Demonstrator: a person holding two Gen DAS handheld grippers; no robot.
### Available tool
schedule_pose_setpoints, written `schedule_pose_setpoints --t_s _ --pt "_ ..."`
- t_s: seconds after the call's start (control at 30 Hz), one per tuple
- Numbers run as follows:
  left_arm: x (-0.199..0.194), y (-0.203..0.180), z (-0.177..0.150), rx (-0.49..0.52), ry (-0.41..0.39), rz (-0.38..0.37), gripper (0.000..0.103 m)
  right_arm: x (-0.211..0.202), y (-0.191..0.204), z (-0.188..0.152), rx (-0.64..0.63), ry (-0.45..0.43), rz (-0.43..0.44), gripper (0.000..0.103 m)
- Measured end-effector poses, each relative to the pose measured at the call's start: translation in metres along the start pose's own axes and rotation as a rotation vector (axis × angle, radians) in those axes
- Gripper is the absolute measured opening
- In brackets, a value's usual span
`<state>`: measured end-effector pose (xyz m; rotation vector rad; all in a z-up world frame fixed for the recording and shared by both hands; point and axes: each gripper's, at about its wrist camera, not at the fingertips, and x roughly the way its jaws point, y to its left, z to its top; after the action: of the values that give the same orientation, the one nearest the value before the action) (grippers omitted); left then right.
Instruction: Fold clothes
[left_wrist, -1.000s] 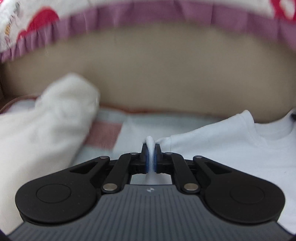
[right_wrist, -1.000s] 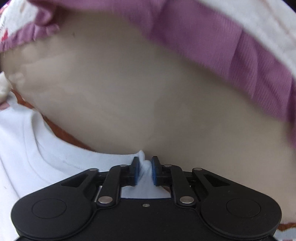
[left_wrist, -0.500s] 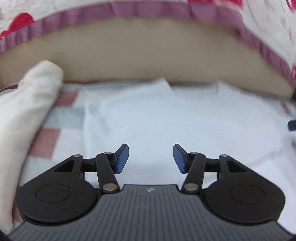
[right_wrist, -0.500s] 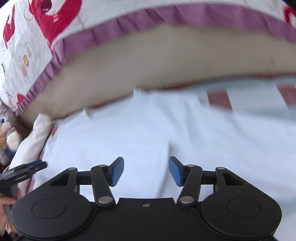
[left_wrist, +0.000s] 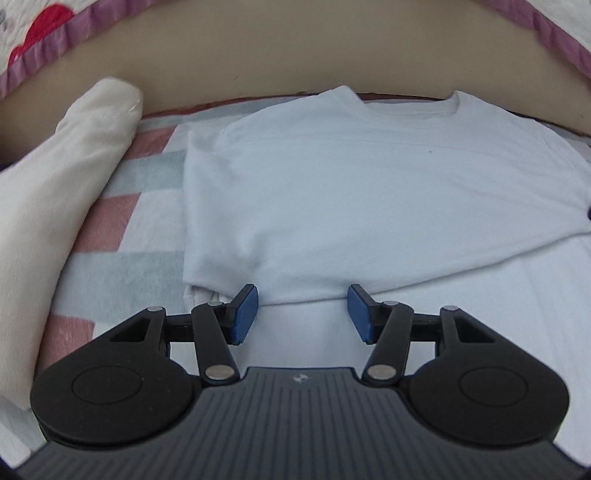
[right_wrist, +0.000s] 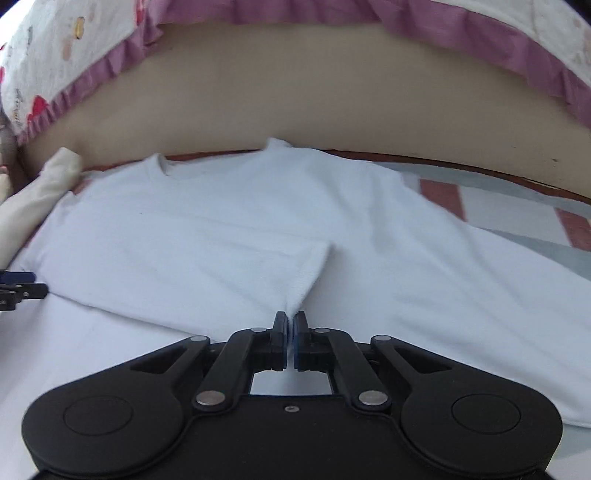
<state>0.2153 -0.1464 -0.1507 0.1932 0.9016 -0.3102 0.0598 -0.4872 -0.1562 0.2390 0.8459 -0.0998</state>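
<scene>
Left gripper (left_wrist: 302, 308): its blue pads (left_wrist: 243, 314) are standing apart, released, with nothing between them; it is hovering at the lower centre of the left wrist view, just over the folded edge of the shirt.
Right gripper (right_wrist: 290, 330): its jaws are pressing together, clenched on a pinch of the white T-shirt (right_wrist: 229, 229) at the corner of a folded-over flap, lower centre of the right wrist view.
White T-shirt (left_wrist: 369, 192): it is lying flat across the middle of both views, neckline toward the top of the frame, upper part folded over so its edge is running just ahead of the left gripper.
Checked blanket (left_wrist: 122, 236): pink, grey and white squares are showing under the shirt, at the left of the left wrist view and the right of the right wrist view.
Cream cloth (left_wrist: 62, 184): a bundle is lying at the left edge, beside the shirt.
Beige panel (right_wrist: 295, 107): it is running across the top behind the shirt.
Quilt with purple frill (right_wrist: 92, 51): it is hanging along the top edge.
</scene>
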Motion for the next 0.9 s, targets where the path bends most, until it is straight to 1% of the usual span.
schedule_pose_setpoints --t_s 0.1,0.13,0.17,0.2,0.23,0.27,0.3,0.33,0.37,0.4,0.47,0.5,0.53,0.6,0.63,0.7,0.8,0.83,0.9 --pt "0.003 0.001 0.001 -0.006 0.012 0.010 0.057 -0.004 -0.014 0.006 0.031 0.057 -0.080 0.000" --pt "0.003 0.001 0.004 -0.025 0.028 0.023 0.057 -0.013 -0.026 0.011 0.073 0.066 -0.096 0.000" --pt "0.000 -0.001 0.010 -0.073 0.034 0.034 0.050 -0.024 -0.038 0.016 0.120 0.072 -0.110 0.001" --pt "-0.008 -0.005 0.016 -0.120 -0.008 -0.015 0.048 -0.042 -0.059 0.018 0.208 0.062 -0.107 0.012" --pt "-0.017 -0.011 0.023 -0.157 -0.049 -0.064 0.048 -0.061 -0.080 0.020 0.298 0.024 -0.084 0.026" --pt "-0.027 -0.027 0.033 -0.127 -0.088 -0.104 0.048 -0.081 -0.102 0.022 0.387 -0.014 -0.061 0.040" --pt "-0.037 -0.044 0.043 -0.094 -0.126 -0.140 0.051 -0.100 -0.123 0.022 0.475 -0.053 -0.041 0.065" --pt "-0.044 -0.066 0.053 -0.041 -0.151 -0.155 0.051 -0.116 -0.145 0.015 0.558 -0.094 -0.046 0.068" --pt "-0.049 -0.089 0.060 0.010 -0.169 -0.181 0.051 -0.127 -0.169 0.005 0.644 -0.107 -0.079 0.068" --pt "-0.052 -0.113 0.067 0.057 -0.178 -0.219 0.052 -0.131 -0.188 -0.006 0.711 -0.087 -0.136 0.068" --pt "-0.049 -0.160 0.074 0.129 -0.159 -0.292 0.052 -0.139 -0.226 -0.028 0.838 -0.049 -0.254 0.066" --pt "-0.045 -0.181 0.074 0.157 -0.150 -0.310 0.052 -0.143 -0.239 -0.035 0.859 -0.049 -0.351 0.061" --pt "-0.041 -0.202 0.074 0.185 -0.141 -0.328 0.052 -0.149 -0.250 -0.039 0.854 -0.060 -0.449 0.060" --pt "-0.033 -0.244 0.073 0.238 -0.122 -0.364 0.052 -0.159 -0.272 -0.049 0.894 -0.057 -0.611 0.060" --pt "-0.029 -0.258 0.071 0.244 -0.114 -0.381 0.052 -0.165 -0.284 -0.056 0.954 -0.073 -0.616 0.060" --pt "-0.021 -0.275 0.068 0.256 -0.093 -0.398 0.052 -0.172 -0.305 -0.074 1.089 -0.107 -0.544 0.060" --pt "-0.009 -0.301 0.063 0.274 -0.061 -0.421 0.052 -0.171 -0.321 -0.098 1.268 -0.133 -0.453 0.061" --pt "-0.006 -0.305 0.061 0.277 -0.051 -0.415 0.052 -0.168 -0.324 -0.102 1.308 -0.147 -0.431 0.061" --pt "-0.001 -0.310 0.056 0.272 -0.030 -0.405 0.052 -0.158 -0.320 -0.101 1.308 -0.181 -0.424 0.066"
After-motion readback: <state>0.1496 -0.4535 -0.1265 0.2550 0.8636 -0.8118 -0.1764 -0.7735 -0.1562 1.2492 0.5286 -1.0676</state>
